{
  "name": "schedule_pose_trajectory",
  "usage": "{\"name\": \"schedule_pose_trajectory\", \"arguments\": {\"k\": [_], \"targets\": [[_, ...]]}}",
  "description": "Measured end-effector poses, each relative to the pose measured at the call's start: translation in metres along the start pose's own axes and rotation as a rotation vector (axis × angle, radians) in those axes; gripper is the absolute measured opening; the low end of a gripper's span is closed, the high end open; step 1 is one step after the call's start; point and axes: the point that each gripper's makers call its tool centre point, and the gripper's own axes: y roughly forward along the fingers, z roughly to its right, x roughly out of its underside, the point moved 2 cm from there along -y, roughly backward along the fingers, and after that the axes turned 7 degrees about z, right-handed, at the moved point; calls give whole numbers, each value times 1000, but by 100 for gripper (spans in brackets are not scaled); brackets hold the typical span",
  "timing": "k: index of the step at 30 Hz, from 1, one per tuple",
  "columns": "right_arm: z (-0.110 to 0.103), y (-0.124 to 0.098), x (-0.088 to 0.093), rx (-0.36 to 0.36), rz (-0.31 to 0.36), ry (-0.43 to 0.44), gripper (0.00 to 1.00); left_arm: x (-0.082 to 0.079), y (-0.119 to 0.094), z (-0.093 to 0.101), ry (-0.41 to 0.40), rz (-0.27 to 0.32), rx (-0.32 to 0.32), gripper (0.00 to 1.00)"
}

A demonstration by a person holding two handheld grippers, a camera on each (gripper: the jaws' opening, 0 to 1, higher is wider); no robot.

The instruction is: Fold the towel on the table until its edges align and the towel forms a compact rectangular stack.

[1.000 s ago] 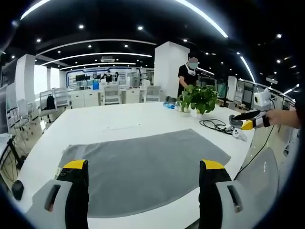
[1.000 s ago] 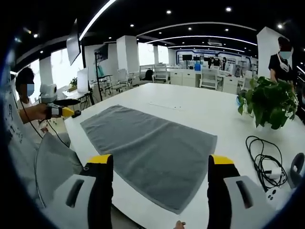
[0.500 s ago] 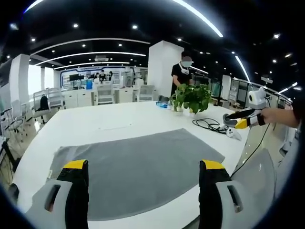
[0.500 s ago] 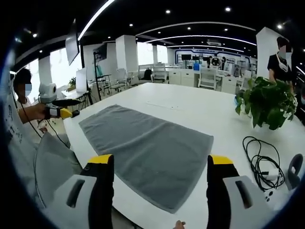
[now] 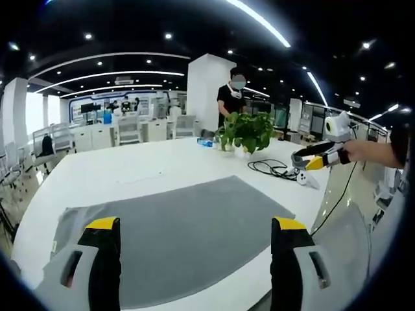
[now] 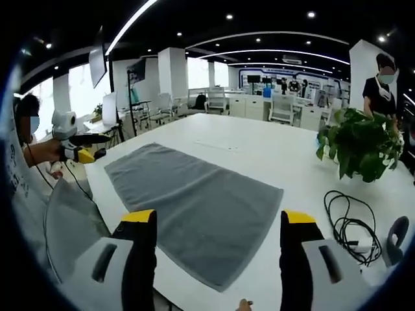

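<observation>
A: So, where does the towel (image 5: 172,236) lie for you?

B: Flat and unfolded on the white bench (image 5: 123,175), one long edge along your near side. No fold has been made yet.

A: And your claws?

B: Your left claw (image 5: 194,236) stands with its jaws wide apart, holding nothing, above the near edge. Your right claw (image 6: 217,227) is the same, spread and empty, over its end of the towel. Likely you hold them off at either end so each can take a corner.

A: What has changed since a second ago?

B: Little on the bench. Both views have swung a bit, so the plant (image 6: 360,146) and the cable (image 6: 347,223) sit shifted in the picture; the towel itself looks unmoved.
</observation>
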Motion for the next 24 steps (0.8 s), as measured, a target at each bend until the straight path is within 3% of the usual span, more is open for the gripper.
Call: {"name": "schedule_pose_trajectory", "arguments": {"k": [8,18,24], "targets": [[15,6,-4,-12,7,2,77,-35,29,41,30,70,94,98],[39,14,-6,-33,7,12,73,-31,61,93,60,39,203,96],[52,20,-4,-61,0,24,72,-26,76,120,123,3,237,96]]}}
